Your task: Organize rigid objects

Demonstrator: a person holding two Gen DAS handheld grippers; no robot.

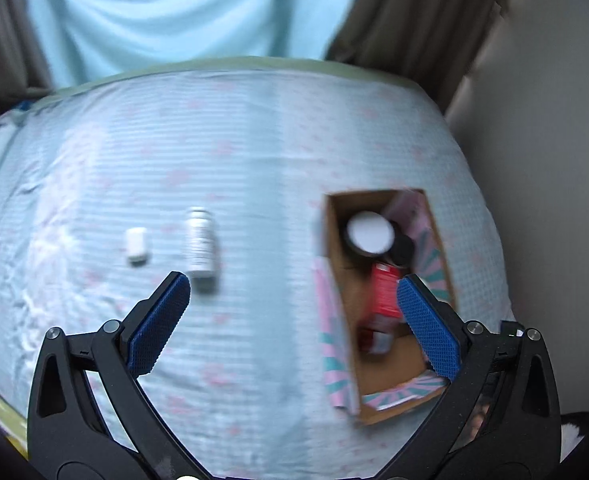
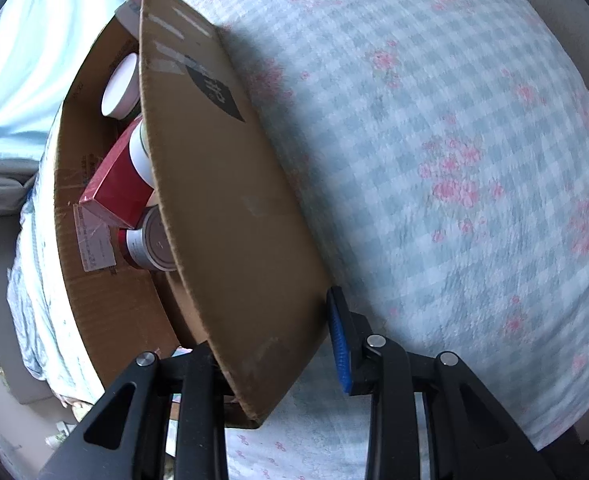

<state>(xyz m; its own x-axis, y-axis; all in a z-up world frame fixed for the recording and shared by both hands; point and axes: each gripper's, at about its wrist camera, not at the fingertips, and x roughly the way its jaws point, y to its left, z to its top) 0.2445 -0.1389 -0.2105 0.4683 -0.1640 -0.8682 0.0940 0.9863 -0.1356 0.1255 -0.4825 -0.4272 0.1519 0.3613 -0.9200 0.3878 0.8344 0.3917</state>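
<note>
A cardboard box [image 1: 342, 280] lies on the bed at the right of the left wrist view, holding a red carton [image 1: 384, 292] and a white-lidded jar [image 1: 368, 232]. A white bottle [image 1: 201, 246] and a small white container [image 1: 136, 245] lie on the sheet to its left. My left gripper [image 1: 294, 288] is open and empty, above the sheet between bottle and box. In the right wrist view my right gripper [image 2: 278, 344] straddles the box wall [image 2: 222, 216], with one blue pad [image 2: 340, 344] outside it; the inner finger is hidden. The red carton [image 2: 114, 184] and cans [image 2: 154, 240] lie inside.
The bed has a light blue checked sheet with pink flowers [image 1: 214, 140]. A person in a light blue shirt [image 1: 182, 8] stands beyond the far edge. Brown curtains [image 1: 414, 12] and a pale wall [image 1: 554, 160] are at the right.
</note>
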